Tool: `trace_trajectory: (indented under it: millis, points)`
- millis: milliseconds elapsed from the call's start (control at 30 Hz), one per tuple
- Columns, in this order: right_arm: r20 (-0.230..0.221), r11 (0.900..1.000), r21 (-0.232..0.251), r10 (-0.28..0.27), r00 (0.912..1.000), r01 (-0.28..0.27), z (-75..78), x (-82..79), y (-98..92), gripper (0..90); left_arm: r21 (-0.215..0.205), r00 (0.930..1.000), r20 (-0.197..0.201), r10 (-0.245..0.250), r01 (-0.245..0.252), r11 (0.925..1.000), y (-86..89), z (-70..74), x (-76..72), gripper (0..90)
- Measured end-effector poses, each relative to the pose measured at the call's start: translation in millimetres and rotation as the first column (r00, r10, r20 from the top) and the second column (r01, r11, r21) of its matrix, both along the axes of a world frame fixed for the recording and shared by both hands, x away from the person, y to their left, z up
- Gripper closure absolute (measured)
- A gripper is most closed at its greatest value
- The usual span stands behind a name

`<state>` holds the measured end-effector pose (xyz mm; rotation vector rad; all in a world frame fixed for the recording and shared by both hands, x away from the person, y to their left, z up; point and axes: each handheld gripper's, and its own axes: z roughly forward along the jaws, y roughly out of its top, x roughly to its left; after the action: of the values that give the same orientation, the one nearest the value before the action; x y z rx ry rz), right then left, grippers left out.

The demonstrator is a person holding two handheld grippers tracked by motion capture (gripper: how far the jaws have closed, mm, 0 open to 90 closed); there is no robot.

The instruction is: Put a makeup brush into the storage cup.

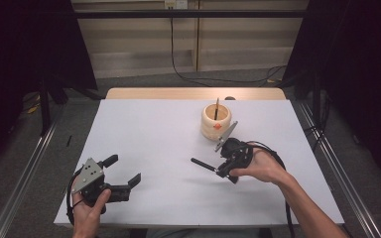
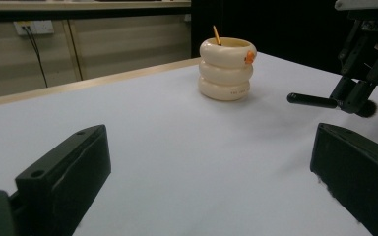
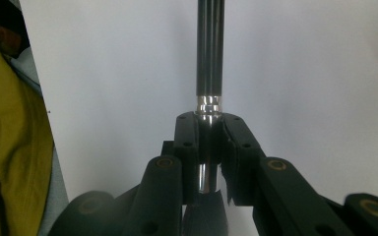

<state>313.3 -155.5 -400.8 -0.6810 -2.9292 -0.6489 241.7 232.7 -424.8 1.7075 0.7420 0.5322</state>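
High view first: at the lower left of the frame a hand holds the left gripper [image 1: 124, 181] low over the white bench [image 1: 158, 148], its jaws standing wide apart with nothing between them. Left gripper view agrees, with one black jaw at the lower left and the other at the lower right, and bare white surface in the gap.

Right of centre in the high view, a hand comes in from the lower right and holds the right gripper [image 1: 217, 170], which points toward the left of the frame. Its jaws are clamped narrow on a dark brush [image 1: 203, 165], whose slim handle sticks out to the left just above the bench. Right gripper view shows this close up: the two jaws pinch the silver ferrule of the brush [image 3: 209, 73], and the dark handle runs straight up to the top edge of the frame. In the left gripper view a dark fuzzy tip shows behind those jaws at the right edge, probably the bristles, though it is blurred.

Farther back, just above the right gripper in the high view, a cream ringed holder [image 1: 216, 122] stands upright on the bench, with an orange mark on its side and a thin stick [image 1: 217, 107] rising from its opening.
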Motion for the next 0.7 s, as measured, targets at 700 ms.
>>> trace_trajectory:
  millis: [700]
  points:
    - [-0.003, 1.000, 0.009, 0.027, 0.9996, -0.027, -0.4, -2.2, 5.5, 78.2, -0.080, 0.9962, 0.044, -0.075, 0.079, 0.9937, -2.0, 35.7, 19.5, 3.7]
